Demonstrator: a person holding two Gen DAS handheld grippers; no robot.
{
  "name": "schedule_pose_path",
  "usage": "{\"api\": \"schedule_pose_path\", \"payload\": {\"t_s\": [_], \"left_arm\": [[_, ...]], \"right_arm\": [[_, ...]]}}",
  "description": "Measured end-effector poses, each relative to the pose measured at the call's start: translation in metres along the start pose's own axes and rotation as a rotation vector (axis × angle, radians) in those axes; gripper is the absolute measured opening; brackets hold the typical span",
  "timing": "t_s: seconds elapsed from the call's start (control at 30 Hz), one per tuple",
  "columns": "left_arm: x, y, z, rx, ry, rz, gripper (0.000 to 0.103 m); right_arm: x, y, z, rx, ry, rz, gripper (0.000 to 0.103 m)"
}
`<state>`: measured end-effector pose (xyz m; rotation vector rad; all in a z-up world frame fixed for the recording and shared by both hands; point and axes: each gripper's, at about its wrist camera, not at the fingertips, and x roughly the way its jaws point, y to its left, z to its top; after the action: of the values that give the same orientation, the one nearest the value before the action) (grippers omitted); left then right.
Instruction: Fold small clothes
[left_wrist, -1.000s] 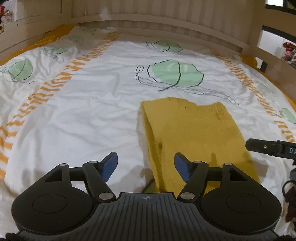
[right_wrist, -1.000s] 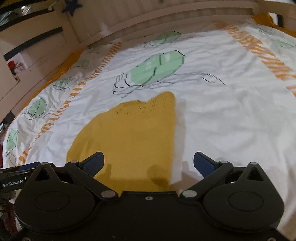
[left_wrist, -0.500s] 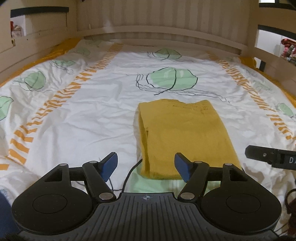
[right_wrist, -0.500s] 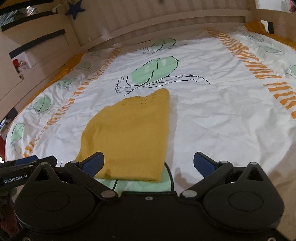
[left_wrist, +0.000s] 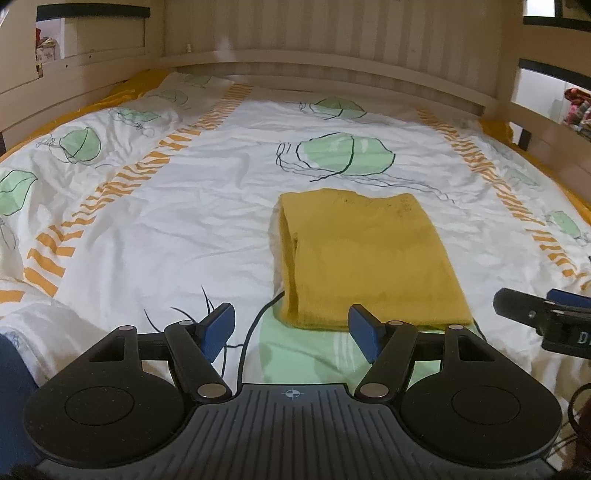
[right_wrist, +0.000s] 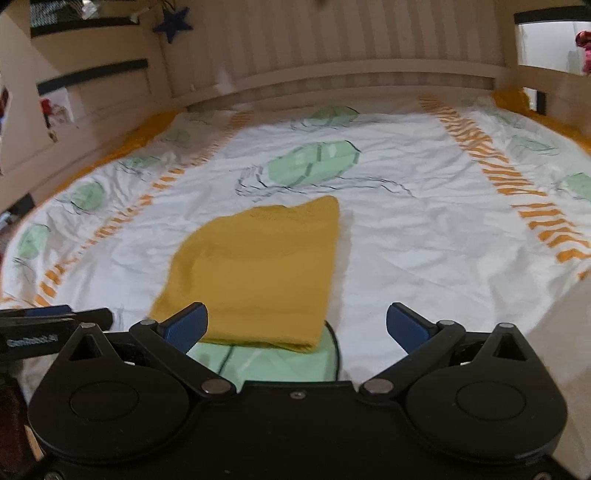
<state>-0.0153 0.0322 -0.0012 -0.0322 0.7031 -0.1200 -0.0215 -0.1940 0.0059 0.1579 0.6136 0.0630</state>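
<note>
While the folded yellow garment (left_wrist: 365, 258) lies flat on the bed (left_wrist: 184, 221), both tongs hang short of it. Left tongs (left_wrist: 291, 328) gape wide, empty (touching nothing); right tongs (right_wrist: 295, 326) likewise spread, released.

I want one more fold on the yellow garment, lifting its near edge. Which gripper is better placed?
Probably the right gripper: its open jaws straddle the near right corner of the yellow garment. The left gripper, also open, mostly faces bare bedsheet beside the garment's left fold.
</note>
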Motion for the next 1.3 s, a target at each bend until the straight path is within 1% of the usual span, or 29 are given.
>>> {"api": "schedule_pose_path", "payload": {"t_s": [0.1,0.43,0.7,1.3], "left_arm": [[-0.001,-0.001,-0.002,0.000,0.001,0.003,0.066],[-0.002,-0.003,-0.004,0.000,0.006,0.023,0.066],[-0.002,-0.005,-0.004,0.003,0.007,0.044,0.067],[0.000,-0.004,-0.003,0.009,0.017,0.041,0.067]], "right_arm": [[0.002,0.000,-0.001,0.000,0.027,-0.051,0.102],[0.001,-0.012,-0.005,0.067,0.031,0.004,0.103],[0.003,-0.012,-0.007,0.071,0.045,0.009,0.103],[0.006,-0.012,-0.009,0.083,0.066,0.022,0.103]]}}
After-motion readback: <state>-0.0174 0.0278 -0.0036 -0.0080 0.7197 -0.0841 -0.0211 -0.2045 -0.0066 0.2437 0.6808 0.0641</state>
